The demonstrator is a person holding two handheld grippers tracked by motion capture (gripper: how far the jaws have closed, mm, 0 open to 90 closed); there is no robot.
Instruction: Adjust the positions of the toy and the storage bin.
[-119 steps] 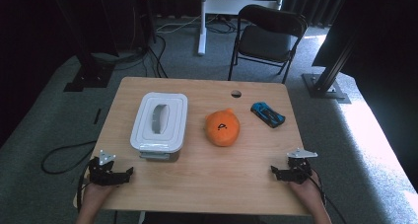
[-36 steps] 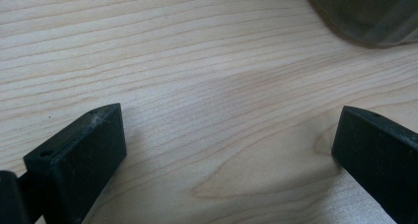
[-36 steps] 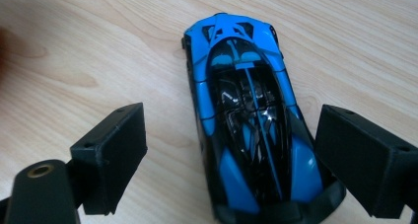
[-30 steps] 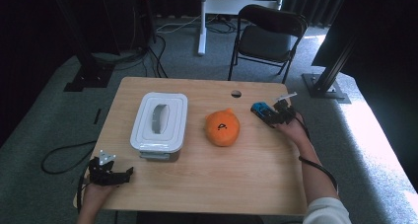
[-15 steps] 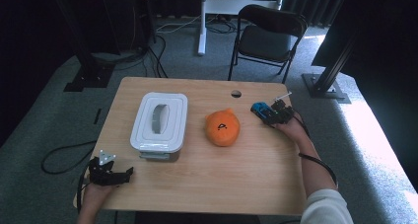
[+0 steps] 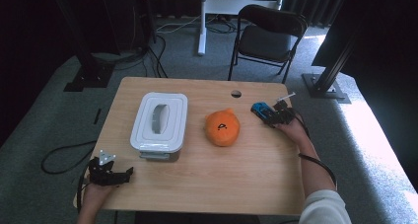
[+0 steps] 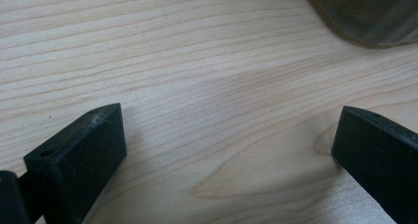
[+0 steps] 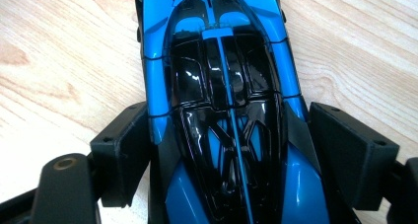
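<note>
1. The blue toy car (image 8: pixel 226 100) lay on the tabletop (image 6: pixel 222 179) near its far right edge, long axis running straight ahead between your jaws.
2. Your right hand-held gripper (image 6: pixel 277 116) straddled its rear; the jaws had just been closing, one side seemingly short of contact.
3. Your left hand-held gripper (image 6: pixel 109 173) rested wide open and empty, well apart, near the white lidded box (image 6: pixel 160 120).

It looked like a lab or recording studio: black curtains (image 6: pixel 39 31), metal stands (image 6: pixel 340 49) bolted down (cables (image 6: pixel 148 51) trailing over grey carpet (image 6: pixel 44 120)), one folding chair (image 6: pixel 268 36).
</note>
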